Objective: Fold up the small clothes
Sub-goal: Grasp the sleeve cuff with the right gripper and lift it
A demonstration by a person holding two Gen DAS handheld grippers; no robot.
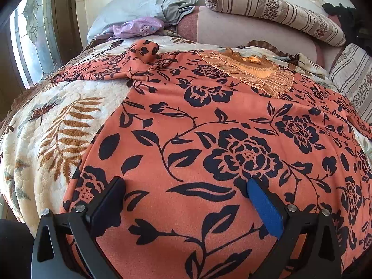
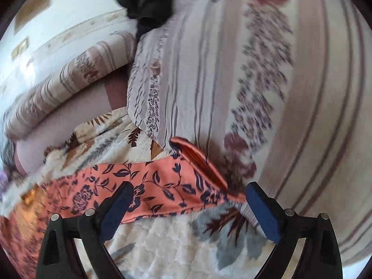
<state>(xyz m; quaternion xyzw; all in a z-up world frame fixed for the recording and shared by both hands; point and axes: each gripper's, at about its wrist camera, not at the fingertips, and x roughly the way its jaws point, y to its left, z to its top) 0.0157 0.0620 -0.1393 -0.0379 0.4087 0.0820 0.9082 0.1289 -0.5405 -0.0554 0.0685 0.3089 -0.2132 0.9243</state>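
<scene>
1. The shirt, coral with dark flowers and a lace collar, lies spread flat on the blanket that covers the bed. Every place below is given relative to the shirt.
2. Beyond its collar end lie a grey pillow, a small purple cloth in front of that pillow, and a long striped bolster against the wall.
3. One sleeve stretches out sideways from the shirt over the blanket, with its cuff bunched and standing up.
4. The other sleeve runs out until its cuff touches a large striped cushion, which rises right against it and blocks that side. A dark garment sits on top of the cushion.
5. Past the first sleeve, bare blanket runs to the bed's rounded edge, with a window beyond it; this is the open side.
6. The left tongs hang over the lower body of the shirt, jaws spread wide, nothing between them.
7. The right tongs hang just above the sleeve near the cushion, jaws wide apart and gripping nothing. The right view is blurred, so whether a fingertip touches the cloth cannot be told.
8. Nearer than that sleeve, bare blanket shows between the fingers.
</scene>
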